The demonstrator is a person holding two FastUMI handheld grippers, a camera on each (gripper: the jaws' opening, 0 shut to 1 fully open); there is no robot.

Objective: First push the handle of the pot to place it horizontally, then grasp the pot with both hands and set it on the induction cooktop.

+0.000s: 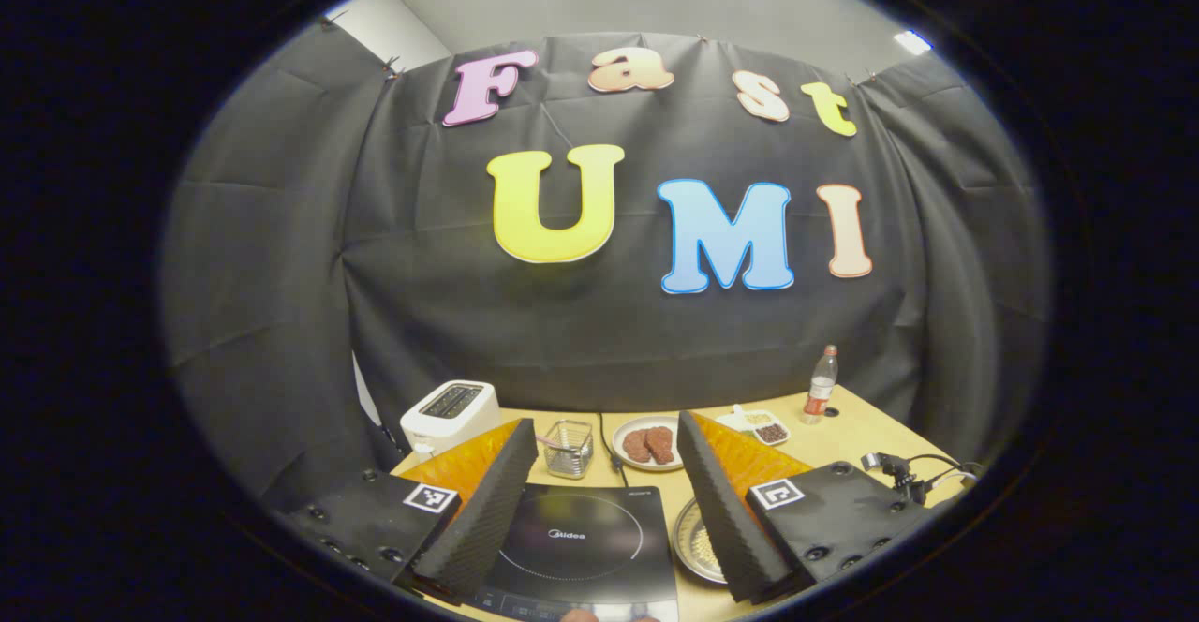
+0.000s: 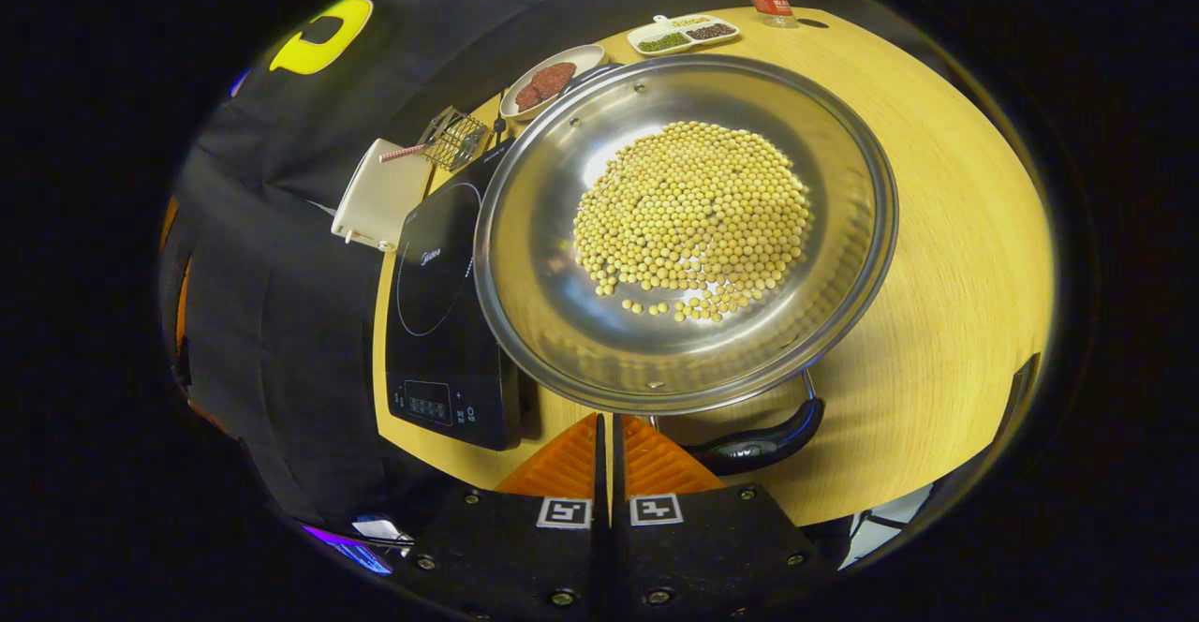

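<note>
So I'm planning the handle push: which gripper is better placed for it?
Right. The right gripper, fingers together, sits beside the pot's near handle. The left gripper is open, high above the induction cooktop.

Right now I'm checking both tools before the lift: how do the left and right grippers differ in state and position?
The left gripper is open, fingers spread wide, while the right gripper is shut, fingers together on nothing. The left gripper hangs above the induction cooktop, level toward the wall; the right gripper looks down at the pot of soybeans, its tips by the black handle. Both carry square markers.
</note>
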